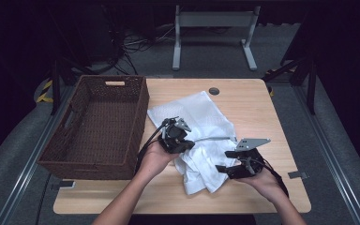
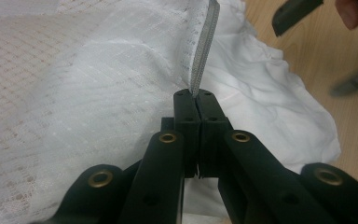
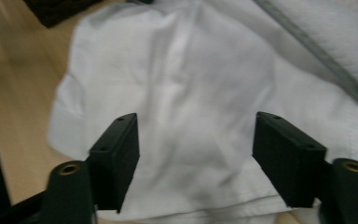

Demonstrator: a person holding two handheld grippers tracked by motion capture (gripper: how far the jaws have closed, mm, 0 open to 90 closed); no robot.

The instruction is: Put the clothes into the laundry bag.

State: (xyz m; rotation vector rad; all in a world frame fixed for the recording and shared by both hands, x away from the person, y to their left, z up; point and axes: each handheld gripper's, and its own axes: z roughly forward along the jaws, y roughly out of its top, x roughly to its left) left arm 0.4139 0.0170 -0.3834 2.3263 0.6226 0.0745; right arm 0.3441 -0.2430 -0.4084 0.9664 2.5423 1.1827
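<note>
A crumpled white cloth (image 1: 201, 119) lies in the middle of the wooden table (image 1: 251, 101). A grey strap (image 1: 213, 138) runs from it toward the right. In the left gripper view the cloth (image 2: 98, 93) spreads out beyond the jaws. There my left gripper (image 2: 196, 95) is shut on the end of the grey strap (image 2: 204, 51); from above it (image 1: 187, 140) sits at the cloth's left side. My right gripper (image 1: 222, 169) stands open at the cloth's lower right. Its jaws (image 3: 196, 144) are wide apart just above the smooth white fabric (image 3: 191, 84), pressing on nothing.
A dark woven basket (image 1: 139, 126) stands at the table's left, right beside the cloth. A round cable hole (image 1: 213, 91) sits near the far edge. Bare wood shows on the right and along the near edge. A grey table frame (image 1: 213, 21) stands beyond.
</note>
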